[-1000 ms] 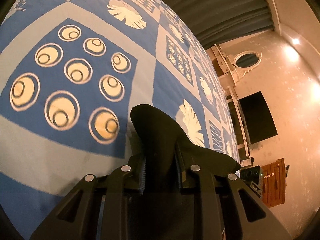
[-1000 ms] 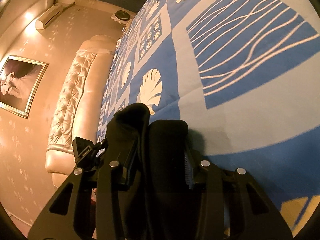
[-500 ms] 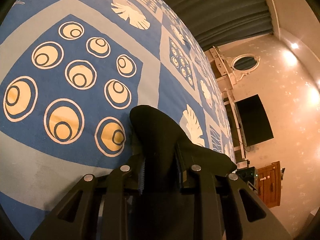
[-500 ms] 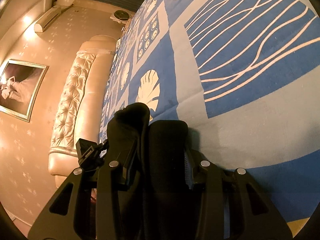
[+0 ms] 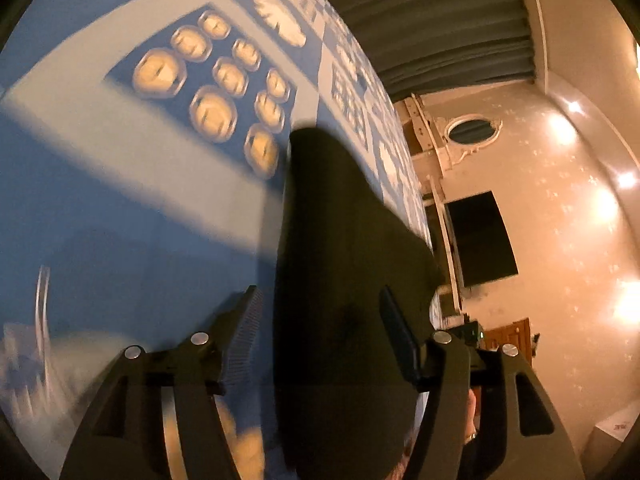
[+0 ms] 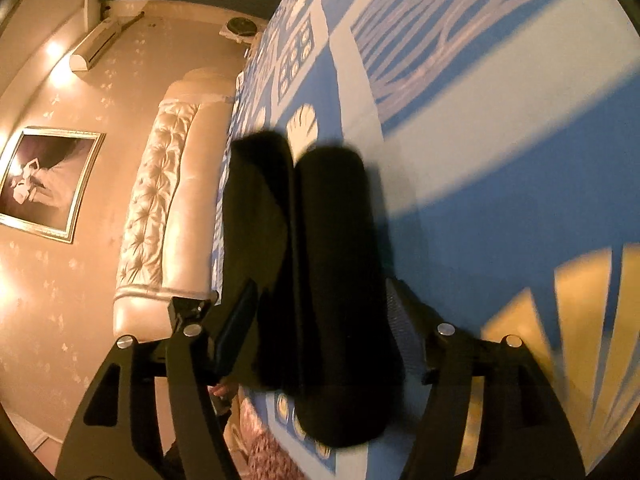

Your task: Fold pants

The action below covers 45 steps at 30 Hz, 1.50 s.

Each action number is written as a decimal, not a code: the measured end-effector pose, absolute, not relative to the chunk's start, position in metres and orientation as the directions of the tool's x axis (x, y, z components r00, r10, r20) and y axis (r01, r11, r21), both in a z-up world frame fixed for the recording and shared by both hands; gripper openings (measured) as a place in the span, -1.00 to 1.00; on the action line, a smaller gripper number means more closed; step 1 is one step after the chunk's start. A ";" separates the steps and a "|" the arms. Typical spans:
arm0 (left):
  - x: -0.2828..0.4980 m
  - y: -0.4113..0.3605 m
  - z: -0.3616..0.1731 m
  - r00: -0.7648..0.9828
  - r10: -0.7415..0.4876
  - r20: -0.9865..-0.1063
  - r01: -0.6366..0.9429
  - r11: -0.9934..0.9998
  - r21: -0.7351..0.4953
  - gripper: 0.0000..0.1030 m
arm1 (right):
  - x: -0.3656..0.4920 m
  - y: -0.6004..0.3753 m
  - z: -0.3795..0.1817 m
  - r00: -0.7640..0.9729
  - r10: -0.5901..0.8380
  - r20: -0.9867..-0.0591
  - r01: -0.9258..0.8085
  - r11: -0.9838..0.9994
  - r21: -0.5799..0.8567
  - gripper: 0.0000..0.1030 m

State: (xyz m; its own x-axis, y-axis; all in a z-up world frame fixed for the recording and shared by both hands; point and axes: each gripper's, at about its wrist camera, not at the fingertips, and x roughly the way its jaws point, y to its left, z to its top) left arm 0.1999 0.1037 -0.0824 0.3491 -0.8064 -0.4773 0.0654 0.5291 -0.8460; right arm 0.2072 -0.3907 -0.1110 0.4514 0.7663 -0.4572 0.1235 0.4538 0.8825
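A: Item one, changes. Half a second ago both of my grippers were clamped on the black pants; now the left gripper and right gripper each stand spread wide, pads clear of the cloth, holding nothing.

B: Location of the pants?

A: Lying on the blue patterned bedspread, between the parted fingers in both views. The left view shows the pants as one dark mound; the right view shows the pants as two rolled folds side by side. Both views are motion-blurred.

B: Surroundings?

A: Left view only: wall-mounted television, oval mirror, grey curtain. Right view only: tufted headboard, framed picture, air conditioner. The pants hide the bedspread straight ahead.
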 end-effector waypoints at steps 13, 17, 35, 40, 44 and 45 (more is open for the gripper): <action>0.159 0.080 -0.083 0.380 -0.775 -0.506 0.095 0.576 -0.812 0.12 | 0.167 -0.360 -0.111 0.451 0.720 -0.527 0.164 0.513 0.842 -0.07; 0.160 0.077 -0.082 0.385 -0.764 -0.517 0.091 0.589 -0.803 -0.06 | 0.160 -0.361 -0.113 0.457 0.724 -0.518 0.153 0.509 0.847 -0.26; 0.162 0.073 -0.087 0.402 -0.746 -0.530 0.081 0.606 -0.791 -0.19 | 0.164 -0.354 -0.099 0.457 0.696 -0.554 0.116 0.571 0.813 -0.41; 0.167 0.075 -0.091 0.392 -0.757 -0.523 0.081 0.594 -0.800 -0.19 | 0.163 -0.346 -0.091 0.466 0.669 -0.579 0.104 0.609 0.786 -0.41; 0.171 0.075 -0.093 0.386 -0.760 -0.523 0.092 0.596 -0.798 -0.19 | 0.164 -0.350 -0.091 0.459 0.669 -0.585 0.110 0.611 0.784 -0.42; 0.172 0.076 -0.093 0.384 -0.760 -0.524 0.093 0.597 -0.797 -0.19 | 0.163 -0.350 -0.091 0.457 0.665 -0.590 0.105 0.619 0.778 -0.42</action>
